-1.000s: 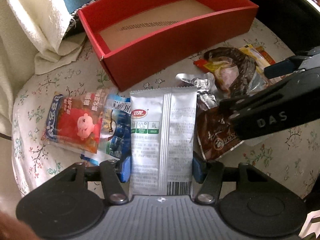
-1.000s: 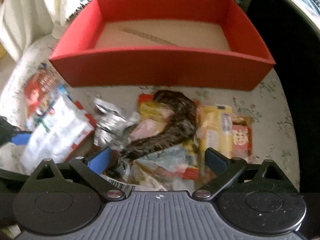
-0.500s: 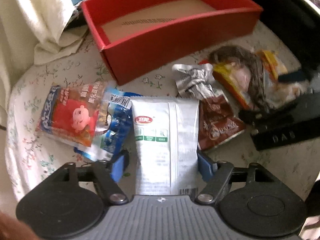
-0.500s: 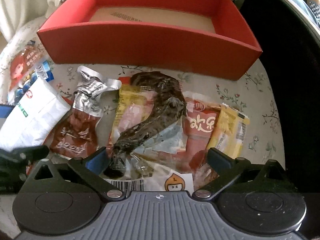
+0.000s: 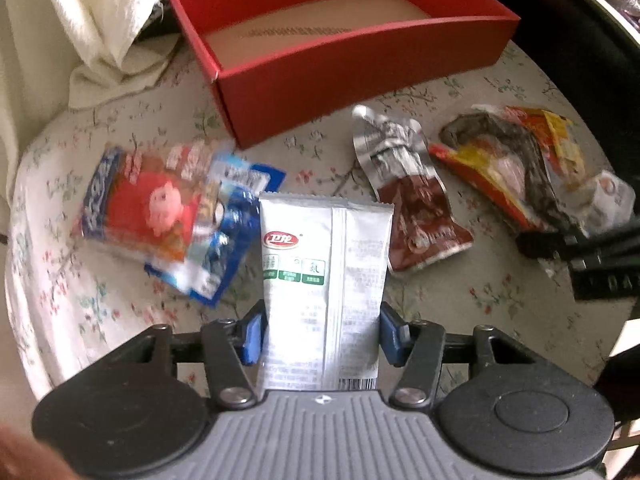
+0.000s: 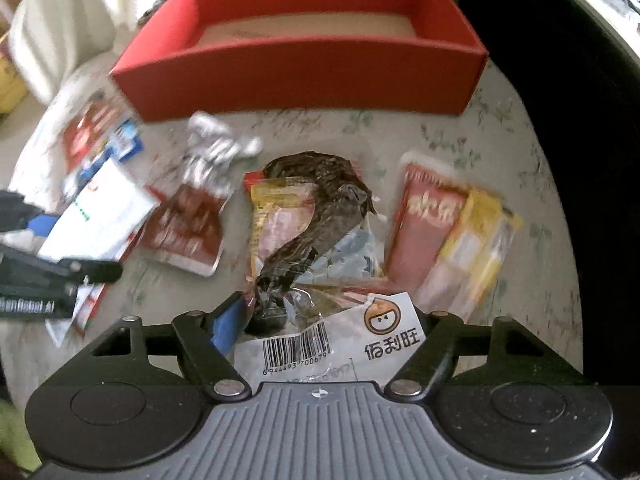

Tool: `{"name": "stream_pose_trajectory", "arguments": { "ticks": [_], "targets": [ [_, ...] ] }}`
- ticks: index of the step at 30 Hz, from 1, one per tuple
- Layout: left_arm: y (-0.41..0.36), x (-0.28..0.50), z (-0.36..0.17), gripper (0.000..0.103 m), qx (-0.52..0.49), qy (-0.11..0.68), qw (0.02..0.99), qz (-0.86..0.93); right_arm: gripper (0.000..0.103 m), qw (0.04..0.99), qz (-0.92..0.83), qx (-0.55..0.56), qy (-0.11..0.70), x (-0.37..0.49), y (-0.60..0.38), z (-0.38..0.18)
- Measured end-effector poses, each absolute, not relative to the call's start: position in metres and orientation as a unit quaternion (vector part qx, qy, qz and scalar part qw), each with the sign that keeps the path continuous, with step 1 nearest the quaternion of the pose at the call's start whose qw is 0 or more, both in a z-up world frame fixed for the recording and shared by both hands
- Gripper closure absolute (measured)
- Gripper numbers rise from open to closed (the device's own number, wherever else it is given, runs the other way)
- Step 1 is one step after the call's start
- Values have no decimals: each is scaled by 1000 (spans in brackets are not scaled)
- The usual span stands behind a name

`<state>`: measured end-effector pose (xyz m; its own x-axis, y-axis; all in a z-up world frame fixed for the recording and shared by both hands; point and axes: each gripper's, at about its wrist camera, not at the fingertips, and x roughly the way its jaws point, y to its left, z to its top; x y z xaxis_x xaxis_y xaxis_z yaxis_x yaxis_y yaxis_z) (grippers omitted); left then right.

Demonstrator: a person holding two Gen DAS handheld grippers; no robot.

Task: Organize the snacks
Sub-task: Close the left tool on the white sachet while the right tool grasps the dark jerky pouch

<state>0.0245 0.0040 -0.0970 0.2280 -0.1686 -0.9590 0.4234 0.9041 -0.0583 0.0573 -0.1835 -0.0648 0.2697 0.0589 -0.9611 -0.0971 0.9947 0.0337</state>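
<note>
My left gripper point(image 5: 322, 330) is shut on a white snack packet point(image 5: 324, 280) with a red logo, held upright above the table. My right gripper point(image 6: 320, 320) is shut on a clear packet of dark dried food point(image 6: 316, 240) with a barcode label. An empty red box point(image 5: 340, 40) stands at the back; it also shows in the right wrist view point(image 6: 304, 64). A red cartoon packet point(image 5: 148, 208) and a blue packet point(image 5: 224, 240) lie at the left. A brown and silver packet point(image 5: 412, 216) lies in the middle.
A red and yellow packet pair point(image 6: 452, 232) lies at the right on the floral tablecloth point(image 5: 80, 304). A white cloth point(image 5: 100, 32) hangs at the back left. The round table's edge drops to a dark area on the right.
My left gripper has lifted the white packet and drawn back from the pile. My right gripper has closed on the clear dark-food packet and raised it off the other packets.
</note>
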Motion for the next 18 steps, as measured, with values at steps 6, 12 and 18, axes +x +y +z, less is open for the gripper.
{"name": "stream_pose_trajectory", "arguments": {
  "ticks": [6,12,18],
  "targets": [
    [7,15,-97,53,117,590,776,-190,10,786,26,-41,616,50,-186,-63],
    [5,15,-98,48,127,587,776,-192,0,786,29,-114,606,63,-182,-54],
    [2,15,-100,44,138,584,775,-197,0,776,56,-177,603,84,-172,-61]
  ]
}}
